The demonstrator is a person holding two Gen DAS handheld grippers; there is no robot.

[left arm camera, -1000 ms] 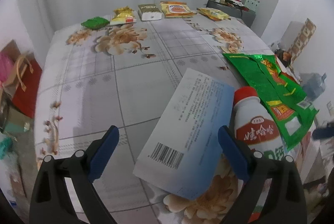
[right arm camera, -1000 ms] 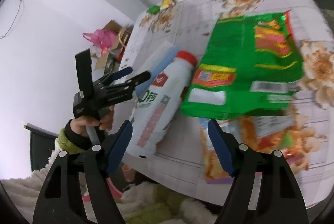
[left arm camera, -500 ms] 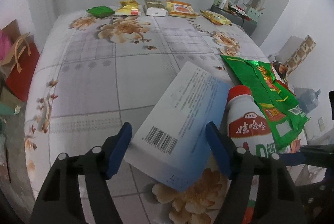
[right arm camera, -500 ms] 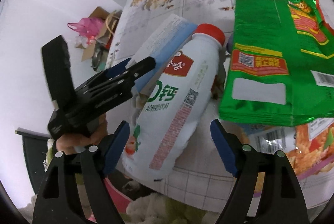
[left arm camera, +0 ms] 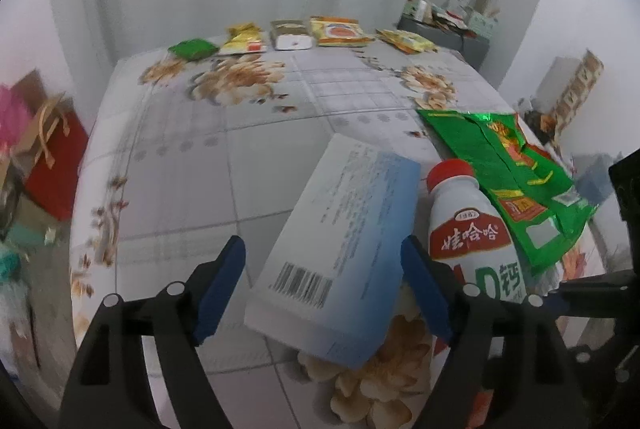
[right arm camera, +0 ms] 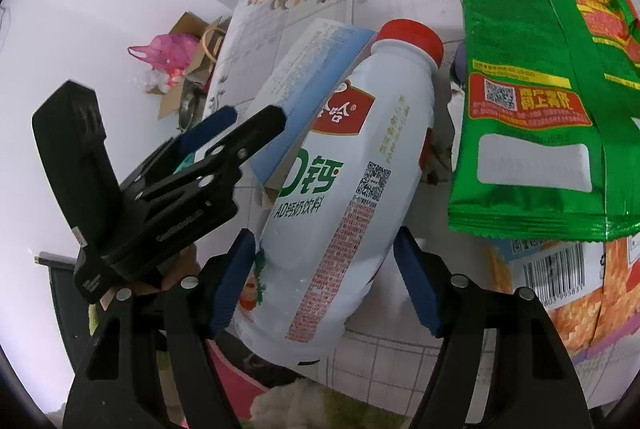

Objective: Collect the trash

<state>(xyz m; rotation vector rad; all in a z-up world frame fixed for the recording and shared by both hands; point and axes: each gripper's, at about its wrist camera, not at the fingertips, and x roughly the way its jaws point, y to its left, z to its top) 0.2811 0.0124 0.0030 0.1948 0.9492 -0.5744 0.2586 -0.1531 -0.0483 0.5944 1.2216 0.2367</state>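
A flat white and blue box (left arm camera: 344, 229) with a barcode lies on the flowered tablecloth (left arm camera: 192, 189). My left gripper (left arm camera: 324, 285) straddles its near end. Its jaws are opening; the right pad is at the box edge and the left pad stands clear. Beside the box lies a white bottle (right arm camera: 352, 157) with a red cap. My right gripper (right arm camera: 324, 269) is around the bottle's lower body, jaws closing, both pads touching its sides. In the right wrist view the left gripper (right arm camera: 256, 113) shows at the box (right arm camera: 312, 77). A green snack bag (right arm camera: 540, 89) lies right of the bottle (left arm camera: 468, 229).
An orange packet (right arm camera: 580, 301) lies partly under the green bag (left arm camera: 504, 165). Several snack packets (left arm camera: 332, 33) line the table's far edge. A red bag (left arm camera: 56, 165) and a pink bag (right arm camera: 168, 49) sit on the floor to the left. The bottle's base is at the near table edge.
My right gripper moved left from the green bag, came down around the bottle and narrowed onto it. My left gripper narrowed around the box, then widened slightly.
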